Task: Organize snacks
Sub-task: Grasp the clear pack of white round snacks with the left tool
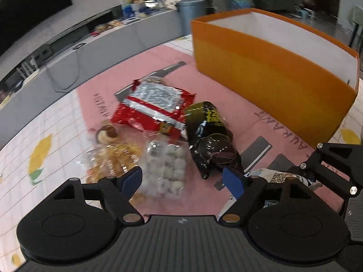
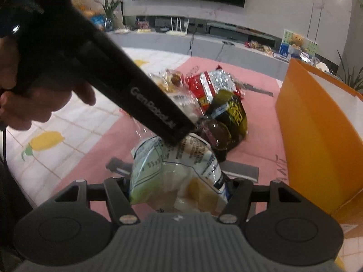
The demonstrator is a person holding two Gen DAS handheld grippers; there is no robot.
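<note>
Several snack packs lie on a pink mat (image 1: 249, 117): a red packet (image 1: 154, 106), a black-and-green packet (image 1: 211, 136), a clear bag of white balls (image 1: 168, 167) and a clear bag of golden snacks (image 1: 113, 158). My left gripper (image 1: 183, 180) hovers open over the white-ball bag, its blue pads (image 1: 133, 179) apart and pressing on nothing. My right gripper (image 2: 179, 188) is shut on a white-and-green printed packet (image 2: 177, 172), which hides its fingertips. That packet (image 1: 279, 176) also shows at the lower right of the left wrist view. An open orange box (image 1: 272, 74) stands to the right.
The left gripper's black body (image 2: 136, 95) and a person's hand (image 2: 34, 104) cross the right wrist view. The orange box (image 2: 317, 136) stands close on its right. A lemon-print tablecloth (image 1: 45, 149) lies under the mat. A grey low cabinet (image 1: 113, 45) and a bin (image 1: 190, 11) stand behind.
</note>
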